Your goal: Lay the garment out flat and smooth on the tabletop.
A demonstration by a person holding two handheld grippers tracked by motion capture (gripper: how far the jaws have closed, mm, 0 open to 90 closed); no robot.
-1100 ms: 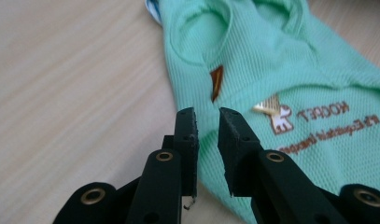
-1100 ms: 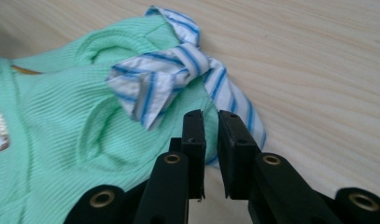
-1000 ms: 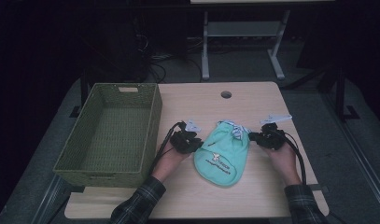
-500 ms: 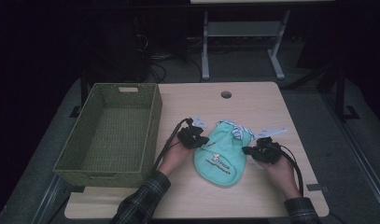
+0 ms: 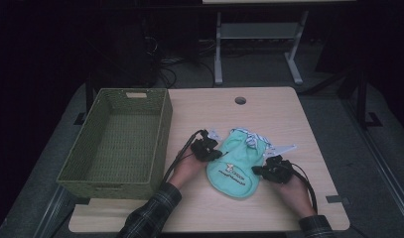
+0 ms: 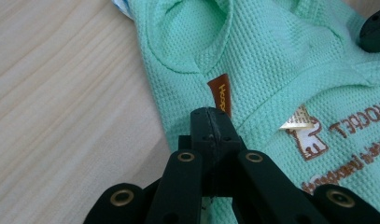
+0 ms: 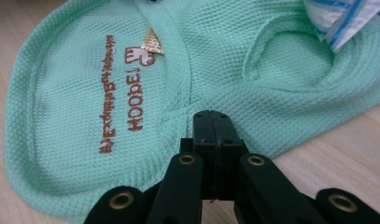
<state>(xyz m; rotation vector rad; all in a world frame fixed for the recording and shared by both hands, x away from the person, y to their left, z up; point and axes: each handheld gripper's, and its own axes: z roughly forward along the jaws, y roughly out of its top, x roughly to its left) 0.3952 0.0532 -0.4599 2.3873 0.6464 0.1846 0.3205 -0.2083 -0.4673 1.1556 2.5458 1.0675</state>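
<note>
Two black two-jaw grippers, both clenched: left gripper (image 5: pixel 213 153) pinching the left edge of one mint-green waffle-knit garment (image 5: pixel 235 162), right gripper (image 5: pixel 258 171) pinching its right edge. Garment flat between them on the light wooden table (image 5: pixel 279 106), near the front edge. Brown print reading "HOODIE!"; orange tag (image 6: pixel 221 94) illegible. One green woven basket (image 5: pixel 115 141) at left.

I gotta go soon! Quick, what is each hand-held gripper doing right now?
Left hand-held gripper: shut, pinching the left edge of the green garment.
Right hand-held gripper: shut, pinching its right edge.
</note>
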